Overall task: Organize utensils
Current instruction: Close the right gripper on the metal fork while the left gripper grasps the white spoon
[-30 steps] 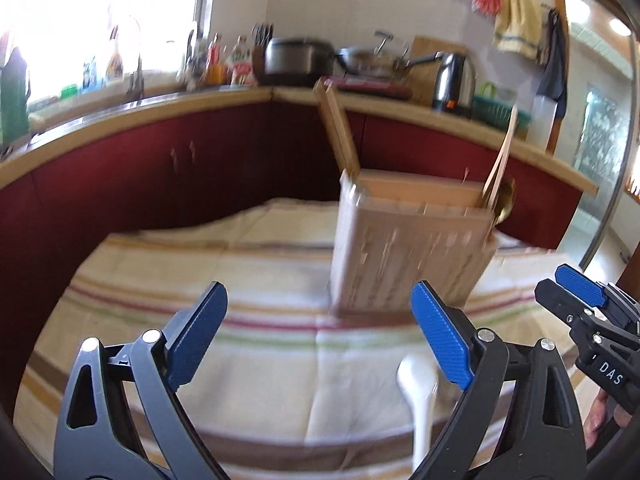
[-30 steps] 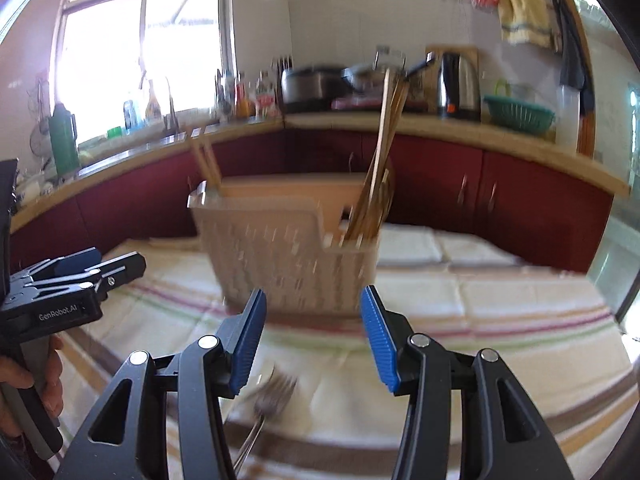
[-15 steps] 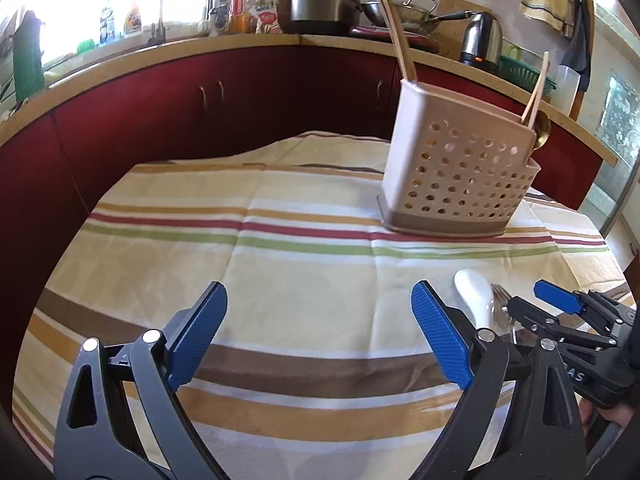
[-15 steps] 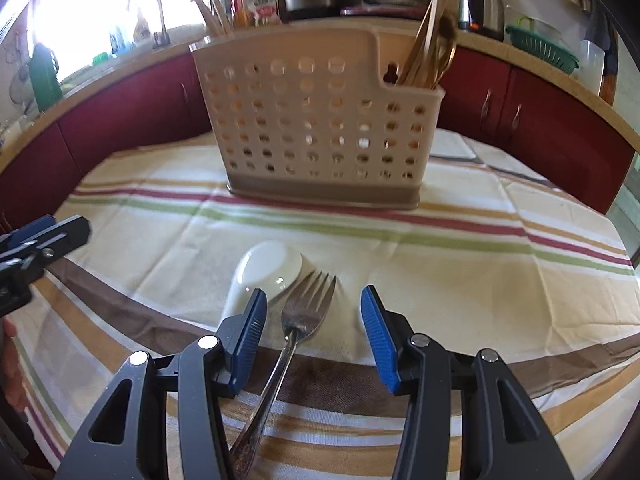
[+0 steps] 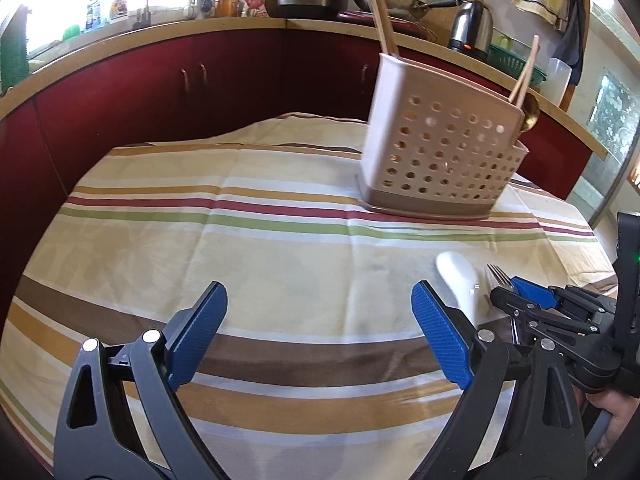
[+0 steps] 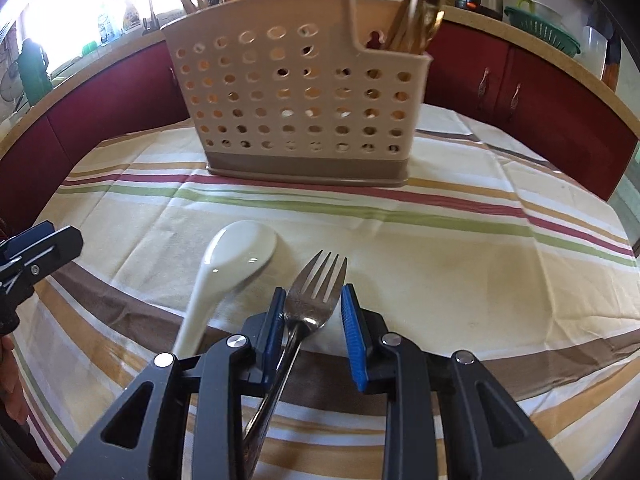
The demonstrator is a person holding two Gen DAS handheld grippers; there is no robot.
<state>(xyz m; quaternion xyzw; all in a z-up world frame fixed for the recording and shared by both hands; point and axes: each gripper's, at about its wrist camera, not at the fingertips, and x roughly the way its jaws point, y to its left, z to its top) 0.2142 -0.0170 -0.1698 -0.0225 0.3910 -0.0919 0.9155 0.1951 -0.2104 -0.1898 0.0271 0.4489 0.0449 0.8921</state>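
A metal fork (image 6: 316,284) and a white ceramic spoon (image 6: 236,252) lie side by side on the striped tablecloth (image 6: 440,264), in front of a beige perforated utensil caddy (image 6: 296,92). My right gripper (image 6: 313,300) is low over the fork with its jaws closing. The fork's neck is between the blue pads, close to the left pad, with a gap still showing at the right one. My left gripper (image 5: 320,296) is open wide over bare cloth, left of the spoon (image 5: 456,276). The caddy (image 5: 436,152) holds chopsticks (image 5: 380,8) and a gold spoon (image 5: 530,114).
Dark red cabinets (image 5: 160,92) under a counter wrap around behind the table, with a kettle (image 5: 470,26), pots and bottles on top. The tablecloth's edge falls away at the left and right sides. A hand (image 5: 612,428) holds the right gripper's handle.
Both grippers have come down toward the table and tipped downward. The right jaws have narrowed around the fork. The left jaws have stayed wide.
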